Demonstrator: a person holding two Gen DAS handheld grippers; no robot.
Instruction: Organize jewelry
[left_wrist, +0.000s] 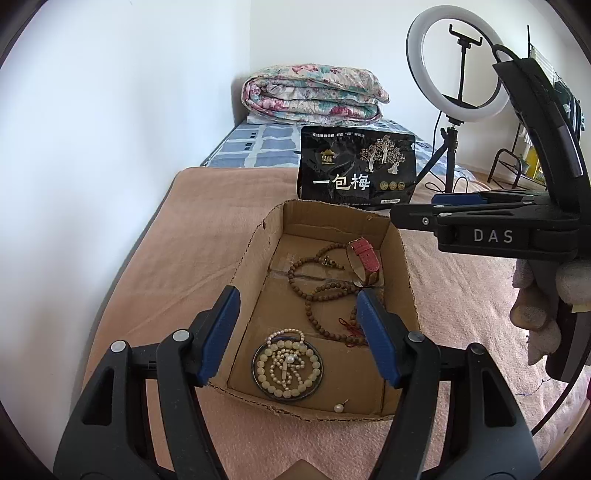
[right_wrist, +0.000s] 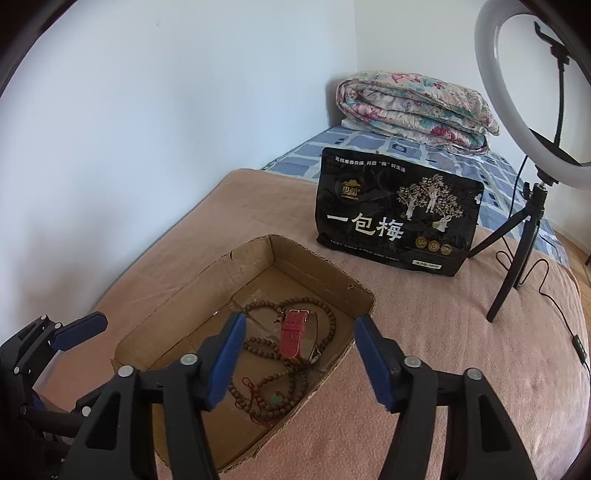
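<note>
Both grippers, left (left_wrist: 297, 332) and right (right_wrist: 300, 356), fingers wide, empty, above box (left_wrist: 266, 243); watch (left_wrist: 364, 258), beads (left_wrist: 325, 291), pearls (left_wrist: 286, 363) inside.

Soft, even daylight fills both views; the white wall (left_wrist: 129, 110) looks slightly washed out. Shadows are faint. Fisheye bending and a dark vignette grow from every clock direction; the centre stays sharp.

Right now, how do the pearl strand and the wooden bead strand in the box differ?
The pearl strand is pale and coiled inside a dark ring at the near end of the cardboard box. The wooden bead strand is brown, longer-looking, sprawled loosely mid-box, reaching the red watch. Both lie on the box floor, ungripped.
</note>
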